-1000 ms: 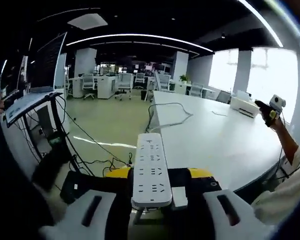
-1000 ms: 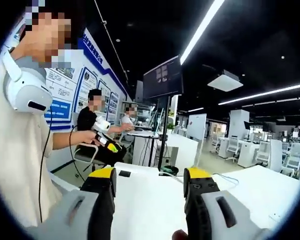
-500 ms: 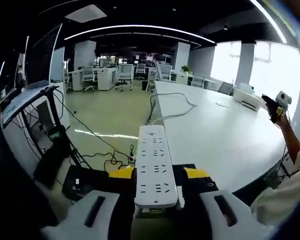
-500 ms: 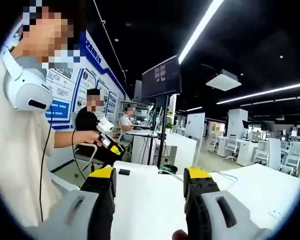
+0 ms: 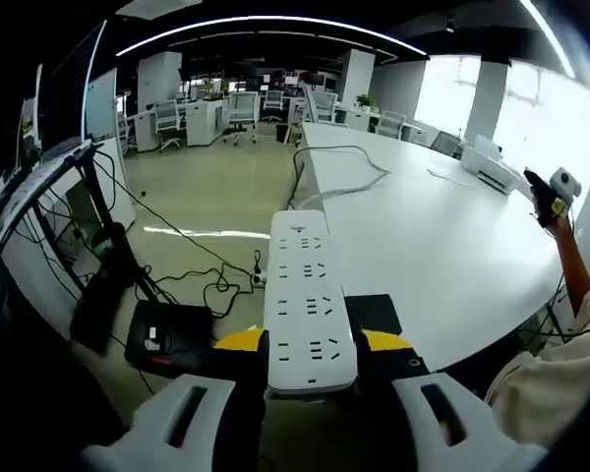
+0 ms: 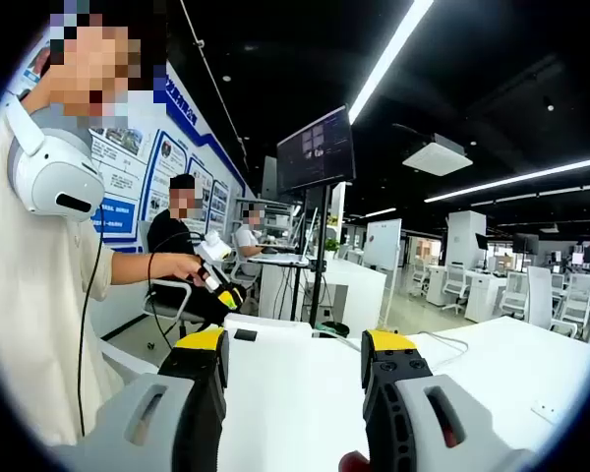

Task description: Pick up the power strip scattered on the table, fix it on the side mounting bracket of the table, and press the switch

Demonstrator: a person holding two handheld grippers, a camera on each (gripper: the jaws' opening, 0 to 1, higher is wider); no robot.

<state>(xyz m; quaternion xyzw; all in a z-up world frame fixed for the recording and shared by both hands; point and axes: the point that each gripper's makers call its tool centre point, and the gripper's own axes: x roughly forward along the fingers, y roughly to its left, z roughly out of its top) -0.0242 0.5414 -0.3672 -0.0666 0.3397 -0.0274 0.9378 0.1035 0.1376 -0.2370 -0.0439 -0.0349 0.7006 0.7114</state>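
Monitor (image 6: 315, 149) on stand, office chairs (image 5: 244, 102) bkgd.

Power strip (image 5: 307, 300): near end hidden between the left gripper (image 5: 309, 366) jaws; socket markings too small to read. Table (image 5: 442, 265): right part cut off.

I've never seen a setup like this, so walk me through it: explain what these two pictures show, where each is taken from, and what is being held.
There is no robot here: a person carries a two-jaw claw in each hand, and a fisheye camera rides on each. The left gripper view looks along the left claw, which is shut on a white power strip, held beside the edge of a long white table; a cable lies on it. The right gripper view looks along the right claw, open and empty, over a white tabletop. Other people sit behind.
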